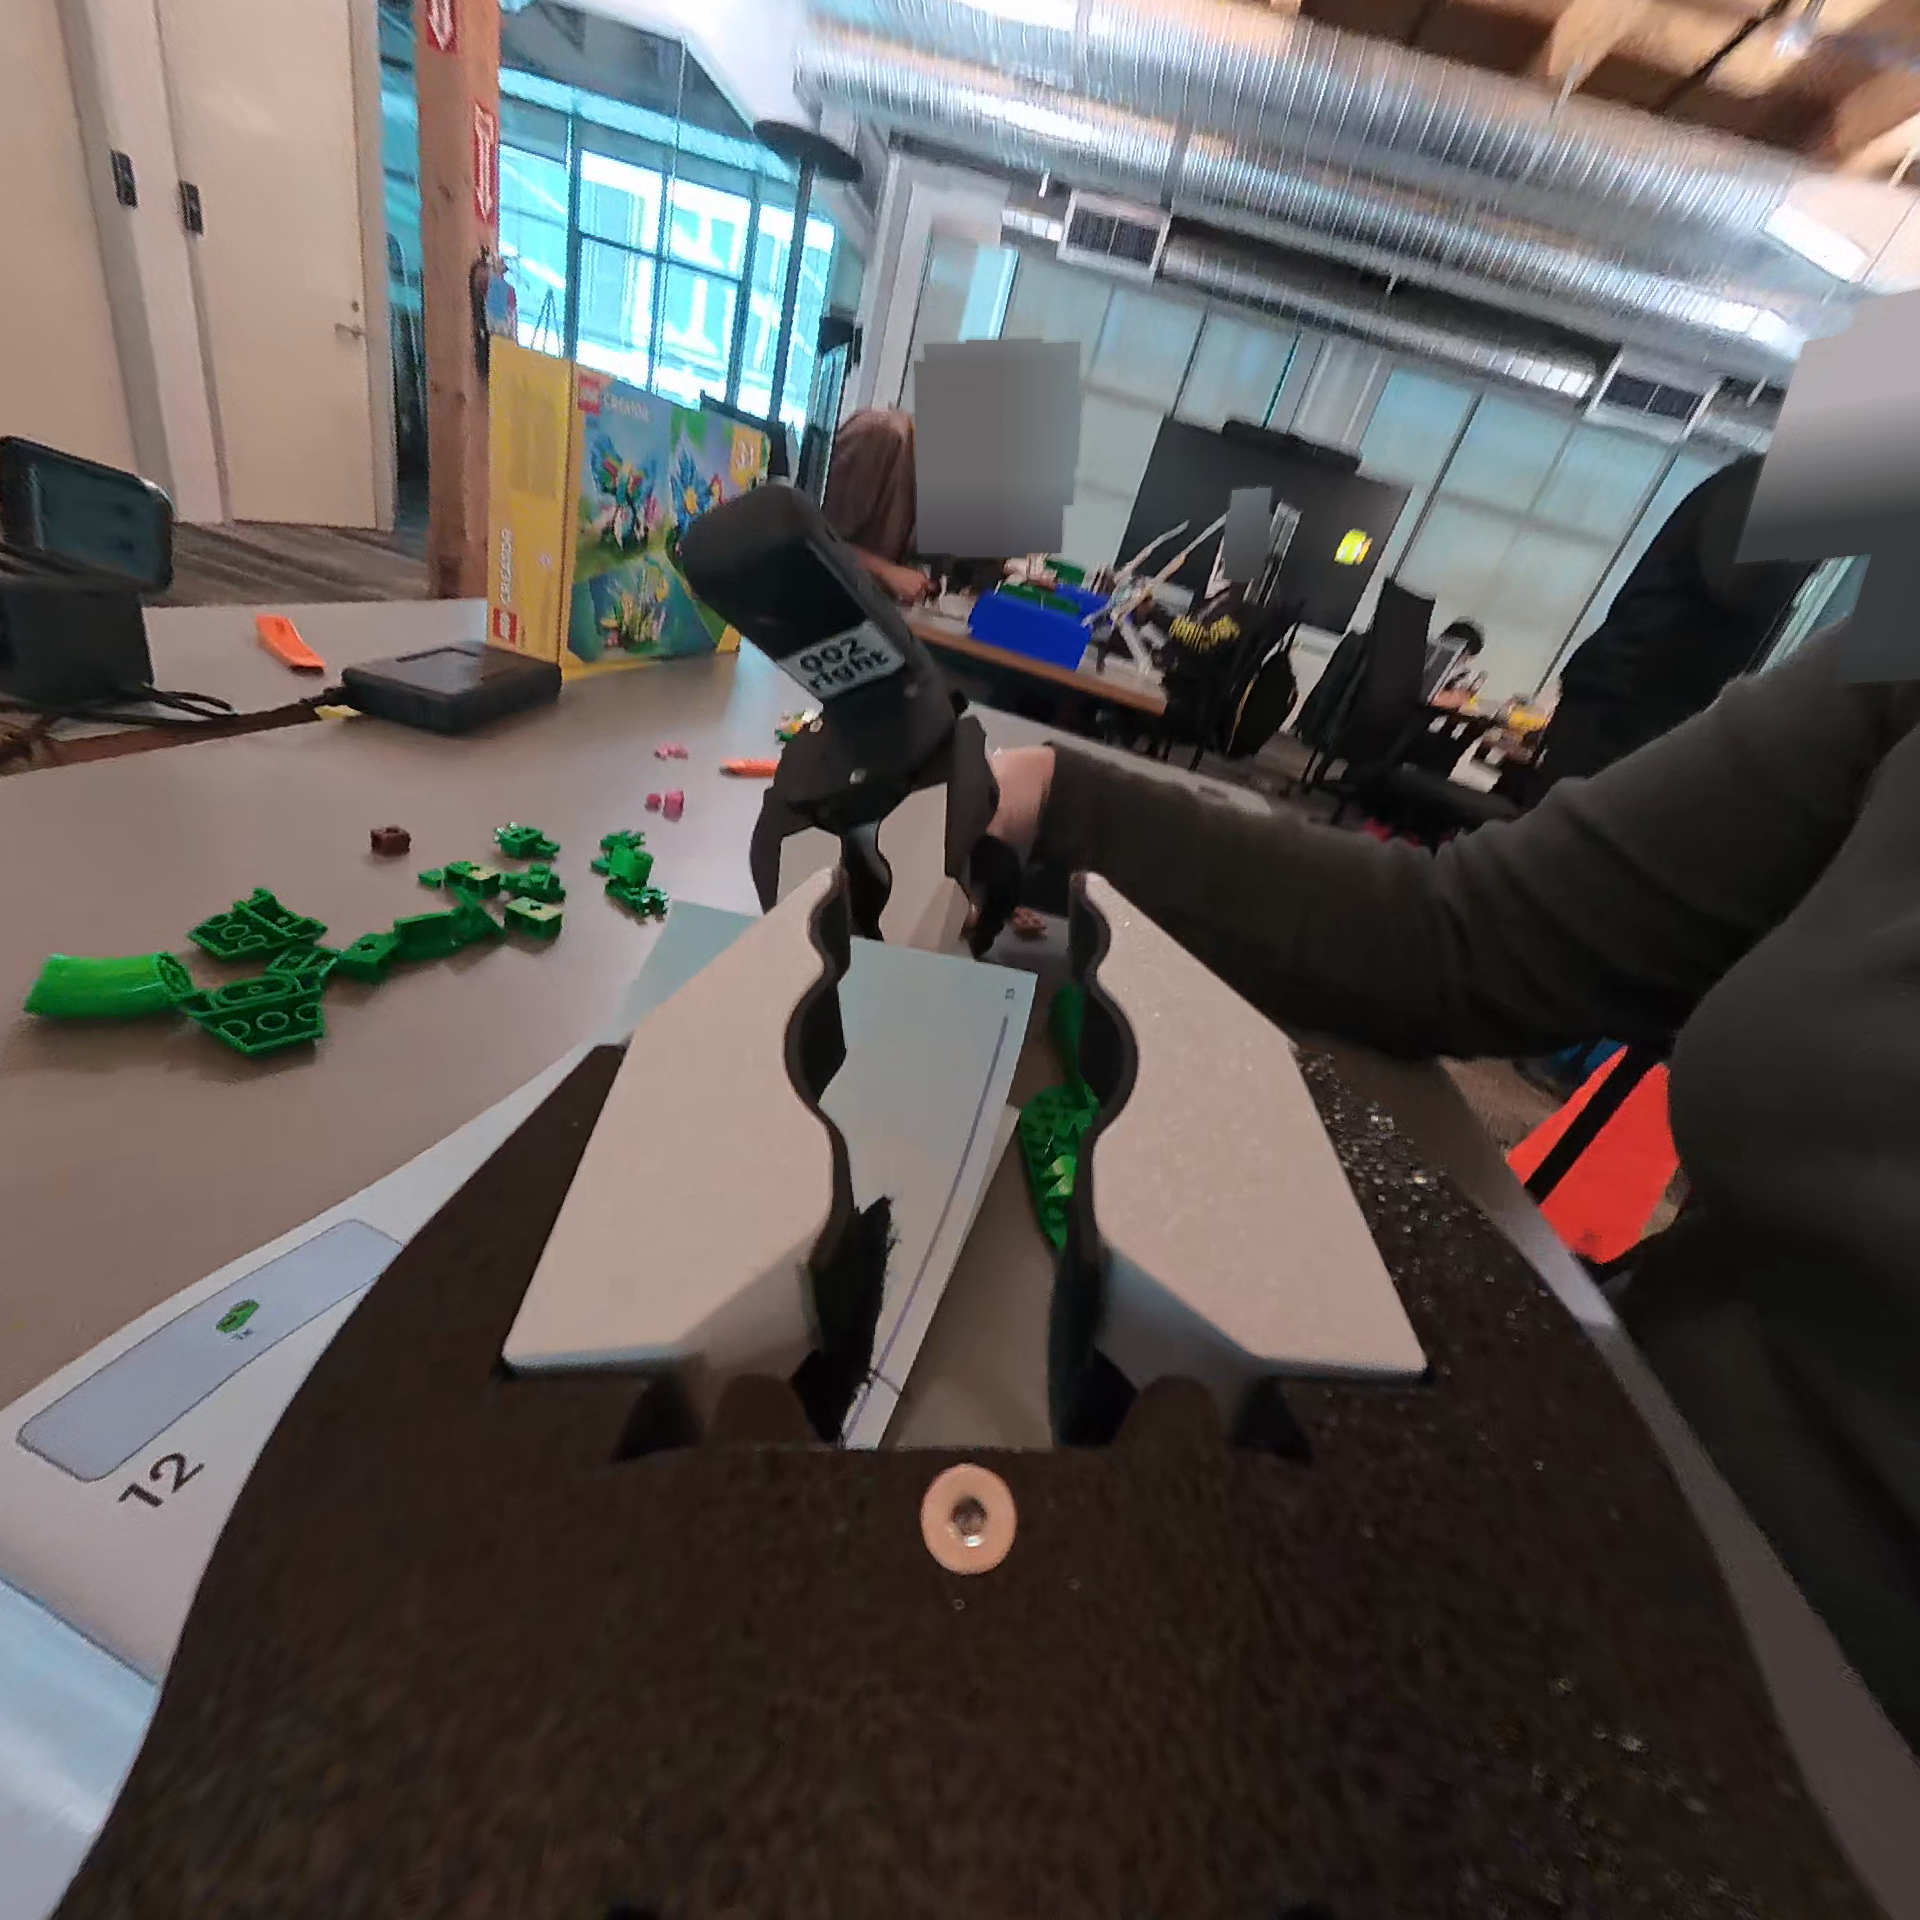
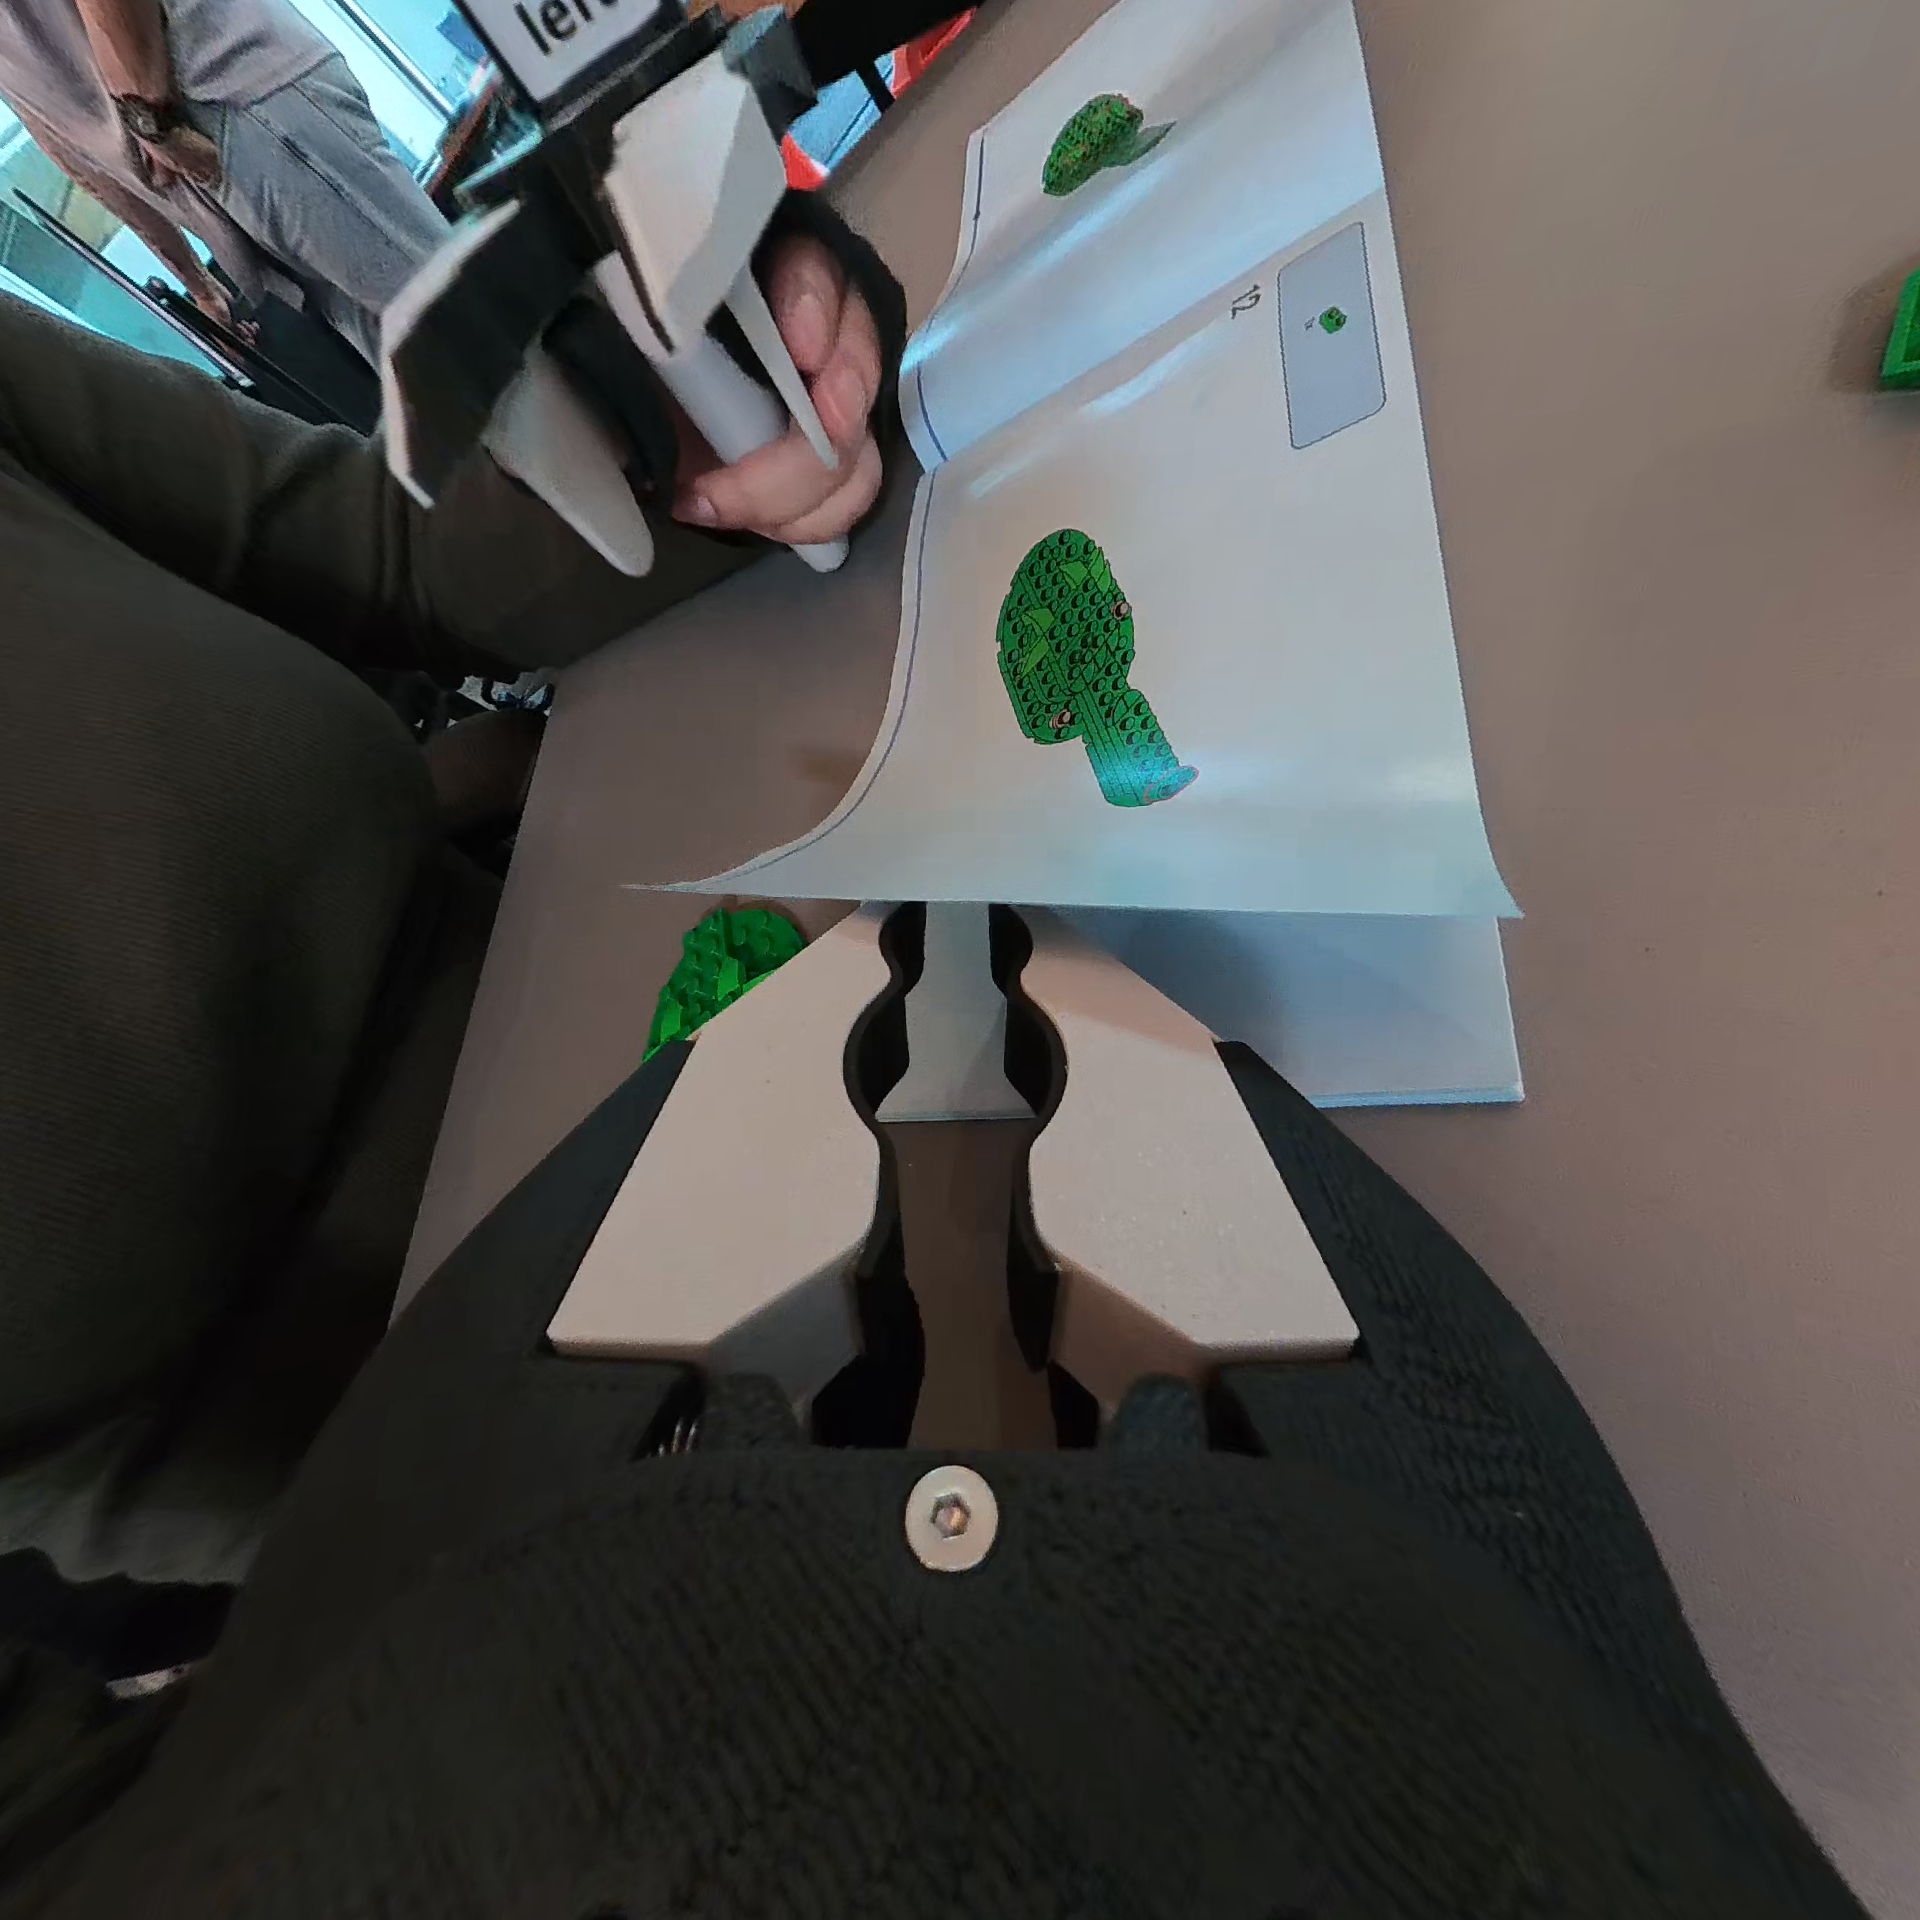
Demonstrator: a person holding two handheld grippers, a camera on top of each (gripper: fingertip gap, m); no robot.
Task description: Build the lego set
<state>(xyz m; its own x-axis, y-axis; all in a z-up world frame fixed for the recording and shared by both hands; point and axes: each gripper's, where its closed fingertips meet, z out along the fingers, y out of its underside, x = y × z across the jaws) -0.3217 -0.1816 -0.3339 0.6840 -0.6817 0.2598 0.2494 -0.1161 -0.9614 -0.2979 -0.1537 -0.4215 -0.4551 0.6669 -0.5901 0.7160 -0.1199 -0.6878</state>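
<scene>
The thin, bendy page of the instr. booklet is lifted at the counter edge and could be creased or torn if pinched hard. The right claw is seen open, maybe under the page. The left claw is open, empty. The bumpy green lego build is left beside the booklet.
</scene>
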